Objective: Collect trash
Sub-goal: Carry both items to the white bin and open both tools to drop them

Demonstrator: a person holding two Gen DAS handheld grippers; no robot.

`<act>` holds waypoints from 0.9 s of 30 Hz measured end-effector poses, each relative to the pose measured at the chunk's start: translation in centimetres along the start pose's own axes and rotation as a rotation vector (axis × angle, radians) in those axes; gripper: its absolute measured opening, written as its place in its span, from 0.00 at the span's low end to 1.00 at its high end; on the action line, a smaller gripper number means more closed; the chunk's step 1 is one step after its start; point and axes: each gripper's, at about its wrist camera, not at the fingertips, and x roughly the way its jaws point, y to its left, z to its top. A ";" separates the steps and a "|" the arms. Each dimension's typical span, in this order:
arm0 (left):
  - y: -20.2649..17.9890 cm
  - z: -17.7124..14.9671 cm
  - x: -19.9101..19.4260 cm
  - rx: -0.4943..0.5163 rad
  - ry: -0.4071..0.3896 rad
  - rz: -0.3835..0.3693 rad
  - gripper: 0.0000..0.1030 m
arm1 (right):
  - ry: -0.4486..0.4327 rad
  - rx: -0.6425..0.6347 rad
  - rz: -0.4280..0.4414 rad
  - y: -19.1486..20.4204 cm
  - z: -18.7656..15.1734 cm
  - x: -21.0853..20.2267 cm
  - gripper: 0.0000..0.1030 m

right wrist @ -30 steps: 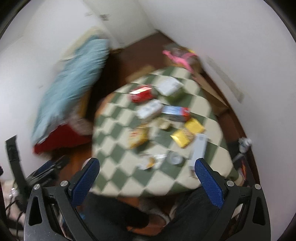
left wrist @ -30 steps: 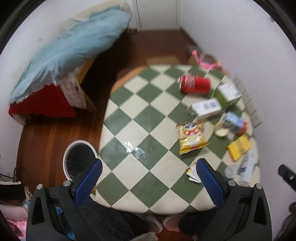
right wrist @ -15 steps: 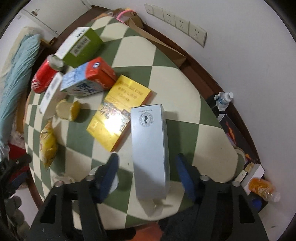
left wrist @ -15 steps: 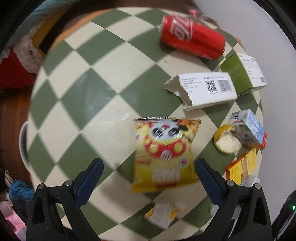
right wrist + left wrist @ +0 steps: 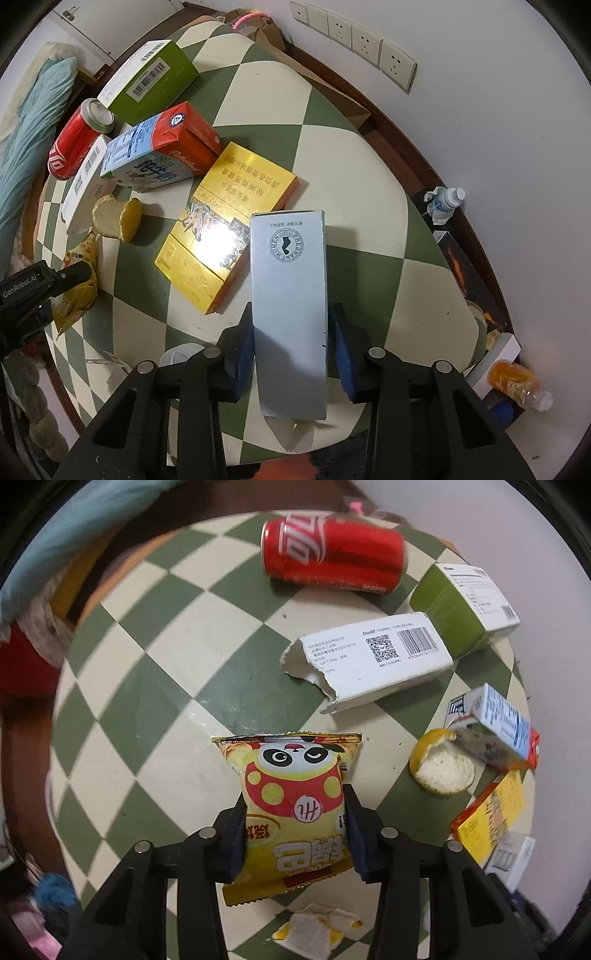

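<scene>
My left gripper [image 5: 295, 812] is shut on a yellow panda snack bag [image 5: 291, 805] that lies on the green-and-cream checkered table [image 5: 155, 701]. The bag and left gripper also show at the left of the right wrist view [image 5: 75, 288]. My right gripper [image 5: 291, 332] is shut on a tall silver box [image 5: 290, 295] at the table's near edge, with a blue pad against each long side.
A red cola can [image 5: 332, 557], a torn white box [image 5: 369, 657], a green box [image 5: 461, 605], a milk carton [image 5: 159, 151], a citrus peel [image 5: 441, 768], a yellow carton [image 5: 225, 221] and a crumpled wrapper [image 5: 317, 928] lie around. Wall sockets [image 5: 354, 40] lie beyond the table.
Both grippers dropped to the table from high above. The left closed on the snack bag; the right closed on the silver box.
</scene>
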 end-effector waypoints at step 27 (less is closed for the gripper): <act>13.3 -8.2 -16.3 -0.100 -0.505 0.073 0.39 | -0.216 -0.273 0.227 9.9 -5.8 -13.6 0.36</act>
